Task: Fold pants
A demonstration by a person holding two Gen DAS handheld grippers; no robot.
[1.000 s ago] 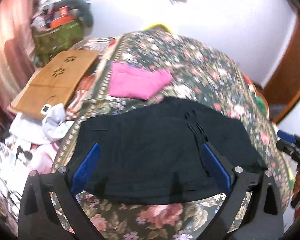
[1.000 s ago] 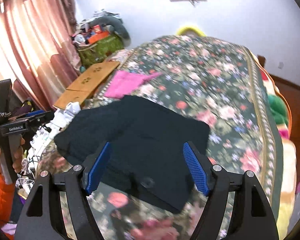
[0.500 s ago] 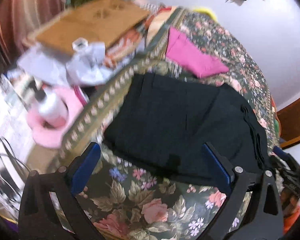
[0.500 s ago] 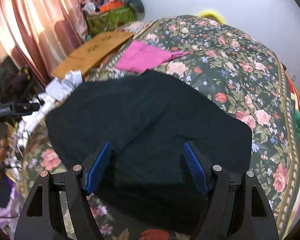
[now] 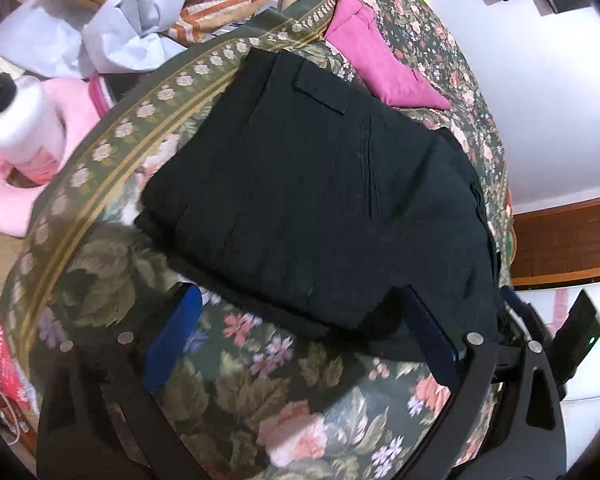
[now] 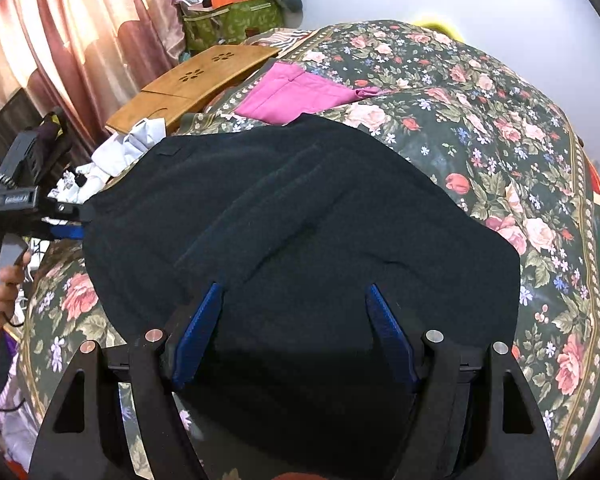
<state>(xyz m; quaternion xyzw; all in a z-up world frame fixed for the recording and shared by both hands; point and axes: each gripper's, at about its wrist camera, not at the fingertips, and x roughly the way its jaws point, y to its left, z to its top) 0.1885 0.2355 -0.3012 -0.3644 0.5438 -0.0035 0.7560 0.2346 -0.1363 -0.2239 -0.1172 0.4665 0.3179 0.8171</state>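
Two grippers frame the folded black fabric pants [image 5: 320, 200] at once, and we read that as a check on an almost finished fold. In the left wrist view the pants fill the centre of the frame as a compact, layered rectangle on the dark floral bedspread [image 5: 284, 412], their lower edge lying just ahead of our left gripper [image 5: 300, 344]. Its blue-padded fingers [image 5: 172, 340] stand wide apart with nothing between them; the right-hand finger sits at the lower right corner of the cloth, though we cannot tell whether it touches.

In the right wrist view the pants spread across the middle of the frame, and our right gripper [image 6: 294, 332] hangs low over their near part, its blue pads [image 6: 196, 336] spread wide and holding nothing. We judge both tools are held splayed like this so they can press the layers flat or catch an edge for one more fold.

A folded magenta cloth [image 5: 376, 64] lies just beyond the pants towards the upper right, probably set aside as a finished piece. Crumpled white fabric [image 5: 136, 32] sits off the bed at upper left.
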